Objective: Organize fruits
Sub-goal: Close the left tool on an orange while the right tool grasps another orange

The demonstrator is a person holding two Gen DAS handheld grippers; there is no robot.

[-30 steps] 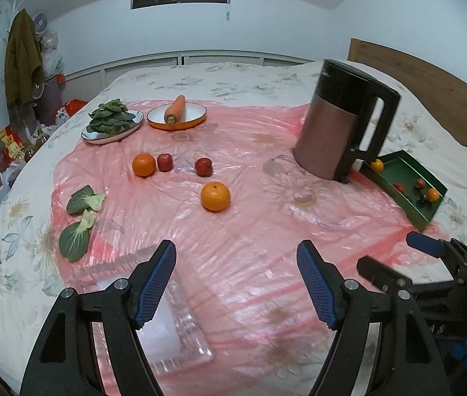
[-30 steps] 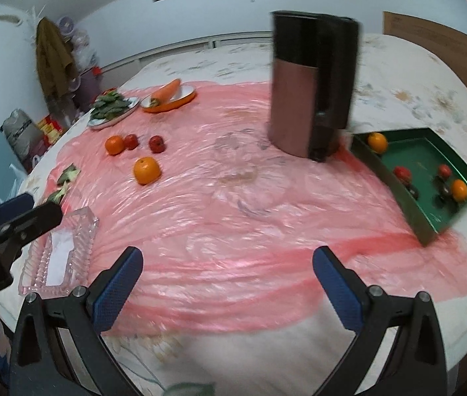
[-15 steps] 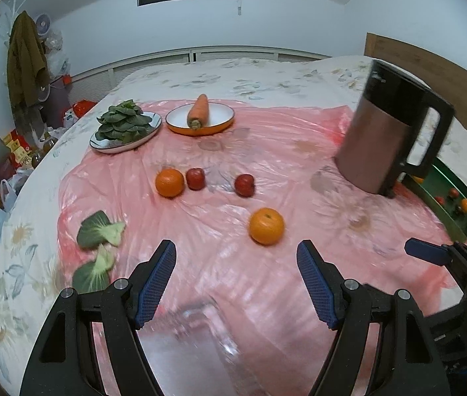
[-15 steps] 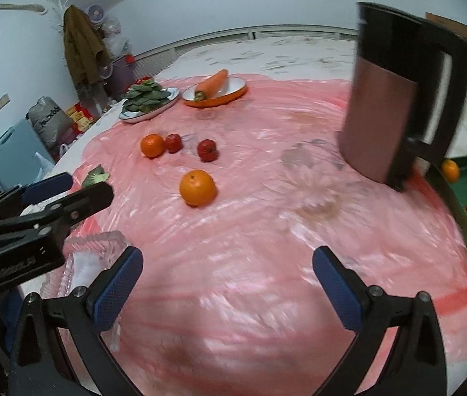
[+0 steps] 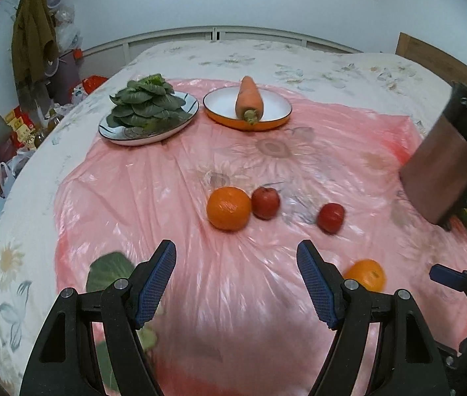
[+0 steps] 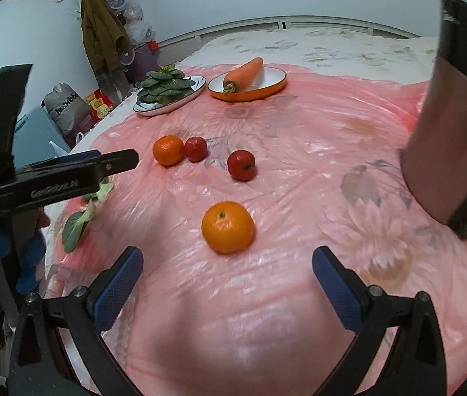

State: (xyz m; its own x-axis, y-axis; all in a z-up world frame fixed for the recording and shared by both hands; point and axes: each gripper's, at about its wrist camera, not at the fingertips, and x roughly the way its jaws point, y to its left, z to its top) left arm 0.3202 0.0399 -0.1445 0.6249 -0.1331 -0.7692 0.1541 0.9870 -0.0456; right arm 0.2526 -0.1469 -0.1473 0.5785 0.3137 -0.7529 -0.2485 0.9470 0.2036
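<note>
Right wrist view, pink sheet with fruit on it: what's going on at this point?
A person holds two grippers over a bed covered with a pink plastic sheet. Both the right gripper and left gripper are open and empty. The right one faces the near orange; the left one faces the far orange and two small red fruits. No fruit has been picked up. A carrot and leafy greens sit on plates behind, and a kettle stands to the right.
</note>
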